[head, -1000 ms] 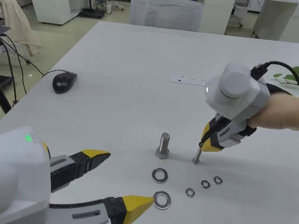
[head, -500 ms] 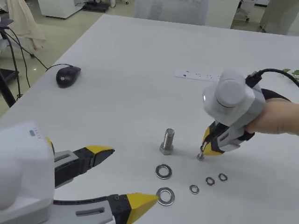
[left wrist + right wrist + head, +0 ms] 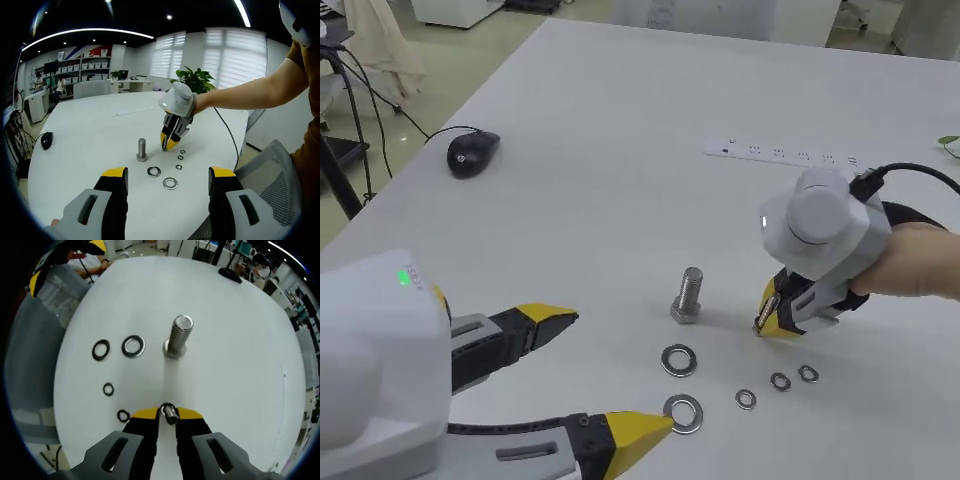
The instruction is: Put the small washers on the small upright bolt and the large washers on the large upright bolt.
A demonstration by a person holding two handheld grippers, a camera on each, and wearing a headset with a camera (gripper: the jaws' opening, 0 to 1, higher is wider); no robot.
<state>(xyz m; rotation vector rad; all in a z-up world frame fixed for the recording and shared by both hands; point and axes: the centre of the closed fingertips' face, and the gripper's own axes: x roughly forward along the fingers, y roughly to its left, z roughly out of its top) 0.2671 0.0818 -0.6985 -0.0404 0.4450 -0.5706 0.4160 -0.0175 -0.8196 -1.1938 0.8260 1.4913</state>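
My right gripper point(image 3: 169, 415) has its jaws pinched tight on the small bolt point(image 3: 171, 413), low at the white table point(image 3: 600, 150) and near the upright large bolt point(image 3: 688, 295). Three small washers point(image 3: 780, 381) lie just beside it, and two large washers point(image 3: 679, 360) lie before the large bolt. My left gripper point(image 3: 617, 372) hangs spread wide, one tip just beside the nearer large washer.
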